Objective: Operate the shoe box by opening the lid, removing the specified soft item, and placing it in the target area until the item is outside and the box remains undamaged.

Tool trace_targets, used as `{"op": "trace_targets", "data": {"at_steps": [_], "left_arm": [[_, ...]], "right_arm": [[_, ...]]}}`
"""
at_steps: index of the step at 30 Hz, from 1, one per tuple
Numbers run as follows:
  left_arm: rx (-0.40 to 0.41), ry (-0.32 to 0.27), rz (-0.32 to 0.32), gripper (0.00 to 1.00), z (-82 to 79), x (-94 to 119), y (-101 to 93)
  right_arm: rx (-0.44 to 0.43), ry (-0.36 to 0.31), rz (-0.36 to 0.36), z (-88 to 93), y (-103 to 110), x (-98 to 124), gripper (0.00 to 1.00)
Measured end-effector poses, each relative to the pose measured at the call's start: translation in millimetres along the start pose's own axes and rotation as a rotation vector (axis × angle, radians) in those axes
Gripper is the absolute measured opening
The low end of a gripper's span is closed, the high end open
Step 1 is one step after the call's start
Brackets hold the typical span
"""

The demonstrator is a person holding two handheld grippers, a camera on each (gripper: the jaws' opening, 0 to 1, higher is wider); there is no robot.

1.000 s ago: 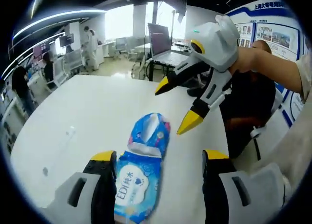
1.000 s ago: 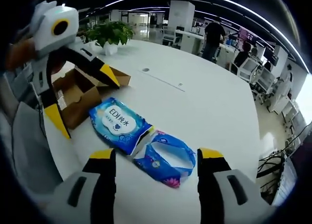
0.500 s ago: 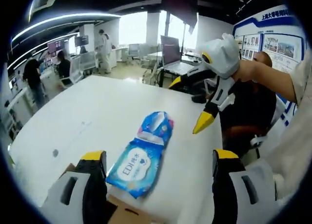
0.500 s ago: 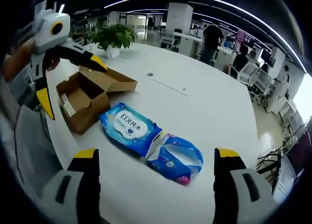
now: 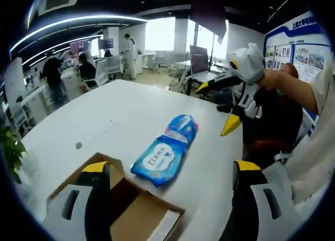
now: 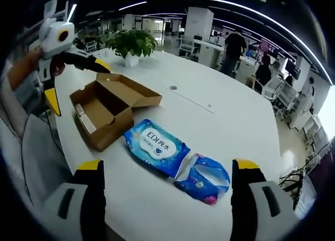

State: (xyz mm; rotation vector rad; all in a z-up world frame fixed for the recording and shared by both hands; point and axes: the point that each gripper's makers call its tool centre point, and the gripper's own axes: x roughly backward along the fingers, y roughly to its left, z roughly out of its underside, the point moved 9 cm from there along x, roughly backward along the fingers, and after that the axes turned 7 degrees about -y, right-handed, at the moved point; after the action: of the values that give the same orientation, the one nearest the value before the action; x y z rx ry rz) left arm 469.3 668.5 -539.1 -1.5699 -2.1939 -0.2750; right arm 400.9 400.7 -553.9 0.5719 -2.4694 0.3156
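A blue wet-wipes pack (image 5: 166, 156) (image 6: 157, 146) lies flat on the white table (image 5: 99, 131) (image 6: 220, 120), with a blue flowered pouch (image 5: 182, 129) (image 6: 203, 178) touching its end. The brown cardboard shoe box (image 6: 104, 113) (image 5: 131, 209) stands open beside the pack, its lid folded back. My left gripper (image 5: 167, 174) is open above the box's near edge and holds nothing; it also appears at the left of the right gripper view (image 6: 76, 81). My right gripper (image 6: 168, 171) is open over the pack and pouch; in the left gripper view it hangs open beyond the pouch (image 5: 217, 109).
A potted plant (image 6: 132, 43) stands at the table's far edge behind the box. A small white card (image 6: 86, 120) lies inside the box. Office desks, chairs and several people (image 5: 52, 76) fill the room beyond the table. A person's sleeve (image 5: 319, 146) is at the right.
Both views have drawn back from the pack and pouch. The open box has come into the left gripper view. The pack and pouch lie where they were.
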Motion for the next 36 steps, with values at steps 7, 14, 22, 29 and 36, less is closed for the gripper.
{"op": "trace_targets", "data": {"at_steps": [7, 14, 22, 29, 36], "left_arm": [[0.012, 0.002, -0.074, 1.0, 16.4, 29, 16.1], [0.04, -0.004, -0.168, 0.95, 32.1, 60, 36.0], [0.087, -0.018, -0.273, 0.89, 52.3, 95, 54.4], [0.124, -0.011, -0.339, 0.86, 69.4, 119, 66.3], [0.162, 0.01, -0.398, 0.82, 94.3, 141, 73.3]], "right_arm": [[0.047, 0.001, -0.047, -10.3, 18, -11, 0.96], [0.134, -0.038, -0.101, -26.9, 39, -24, 0.92], [0.176, -0.031, -0.18, -36.1, 62, -45, 0.88], [0.231, -0.027, -0.263, -45.8, 80, -58, 0.81], [0.288, -0.004, -0.339, -51.0, 93, -73, 0.77]]}}
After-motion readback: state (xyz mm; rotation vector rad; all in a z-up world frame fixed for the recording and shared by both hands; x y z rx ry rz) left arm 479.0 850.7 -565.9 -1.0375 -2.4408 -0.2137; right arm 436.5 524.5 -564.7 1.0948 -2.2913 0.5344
